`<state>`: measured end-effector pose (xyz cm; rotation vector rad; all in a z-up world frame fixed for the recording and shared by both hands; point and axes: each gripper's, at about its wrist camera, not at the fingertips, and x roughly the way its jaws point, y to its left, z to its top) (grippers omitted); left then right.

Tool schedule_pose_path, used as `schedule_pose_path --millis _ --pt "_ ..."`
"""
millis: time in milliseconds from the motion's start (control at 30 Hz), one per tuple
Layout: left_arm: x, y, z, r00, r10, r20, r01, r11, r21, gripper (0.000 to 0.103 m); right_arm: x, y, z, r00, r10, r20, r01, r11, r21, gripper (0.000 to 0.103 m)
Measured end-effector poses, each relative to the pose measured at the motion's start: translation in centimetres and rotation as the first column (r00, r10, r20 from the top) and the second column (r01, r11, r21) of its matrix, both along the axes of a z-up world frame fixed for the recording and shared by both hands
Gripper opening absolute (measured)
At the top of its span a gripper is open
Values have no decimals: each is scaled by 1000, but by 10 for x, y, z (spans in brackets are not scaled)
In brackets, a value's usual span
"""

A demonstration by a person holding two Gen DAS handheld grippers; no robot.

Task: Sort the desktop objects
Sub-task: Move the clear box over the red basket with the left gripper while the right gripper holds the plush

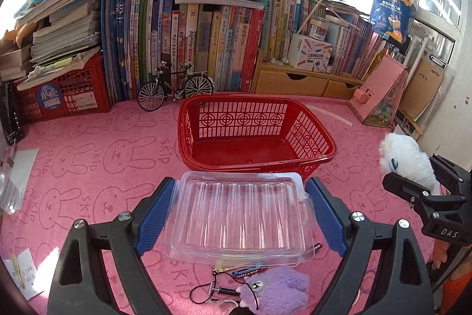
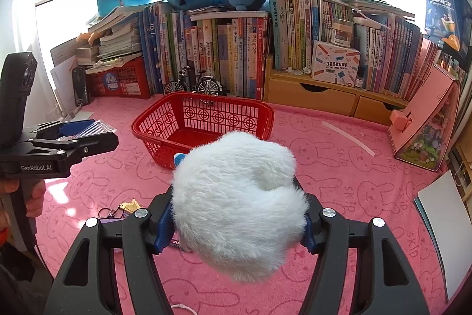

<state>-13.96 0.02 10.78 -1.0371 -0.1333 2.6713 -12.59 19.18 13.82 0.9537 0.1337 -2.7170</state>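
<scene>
Clear, thin plastic tray (image 1: 240, 219) sits clamped in your left gripper (image 1: 240, 214), just short of the empty red basket (image 1: 253, 135); squeeze unevenly and I judge it could buckle and slip. Your right gripper (image 2: 236, 222) grasps the white plush (image 2: 239, 208). Pink bunny-print surface (image 1: 88, 155), crowded bookshelves (image 1: 188, 43), bright windows behind.
</scene>
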Motion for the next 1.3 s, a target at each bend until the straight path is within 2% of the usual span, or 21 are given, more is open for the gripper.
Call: schedule_pose_path --millis 300,633,967,1300 --pt "-17 -1 2 1000 16 15 -15 1000 -25 89 -10 5 -1 1000 0 26 0 1000 6 66" --pt "-35 -4 -2 999 44 29 -45 999 8 89 -25 0 -5 999 21 50 -21 1000 8 66" --pt "-46 2 -6 998 51 30 -50 999 -10 89 -43 -1 -7 997 23 78 -20 999 -39 66" --pt "-62 4 -9 998 60 32 -59 997 -39 89 -59 -5 -5 995 27 93 -24 999 -32 66"
